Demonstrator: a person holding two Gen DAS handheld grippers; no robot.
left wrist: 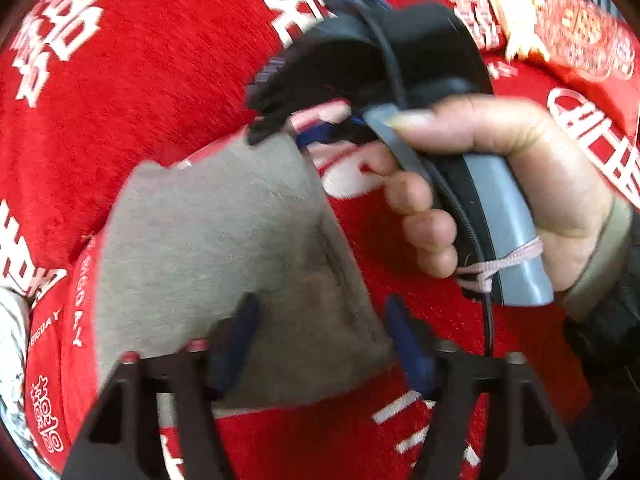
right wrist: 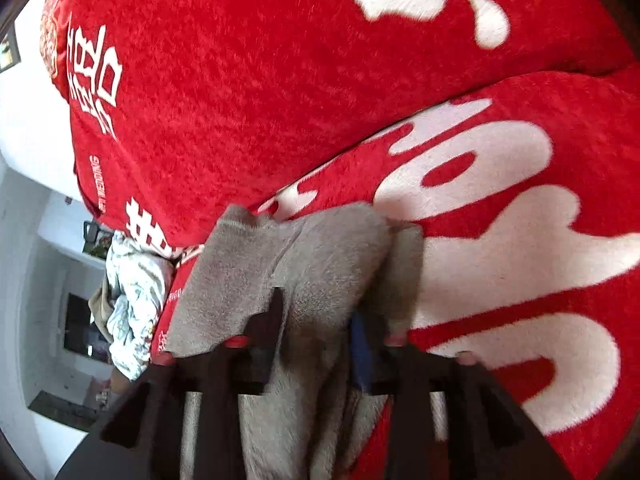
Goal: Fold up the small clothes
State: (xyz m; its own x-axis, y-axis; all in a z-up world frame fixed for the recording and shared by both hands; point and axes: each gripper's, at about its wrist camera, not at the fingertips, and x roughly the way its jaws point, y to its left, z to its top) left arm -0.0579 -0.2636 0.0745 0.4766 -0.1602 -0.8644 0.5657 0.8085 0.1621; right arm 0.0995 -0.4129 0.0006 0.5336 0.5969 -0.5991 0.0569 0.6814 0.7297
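Observation:
A small grey garment (left wrist: 224,248) lies on a red plush blanket (left wrist: 132,100) with white characters. My left gripper (left wrist: 320,320) is open, its blue-tipped fingers straddling the garment's near edge. In the left wrist view my right gripper (left wrist: 288,128), held by a hand (left wrist: 500,176), pinches the garment's far corner. In the right wrist view the same grey garment (right wrist: 320,264) runs between the fingers of my right gripper (right wrist: 320,316), which is shut on it, and bunches up there.
The red blanket (right wrist: 280,80) has a raised fold across the back. A white patterned cloth (right wrist: 132,304) lies at its left edge, with white walls and dark furniture beyond. A red and gold packet (left wrist: 580,36) lies at the far right.

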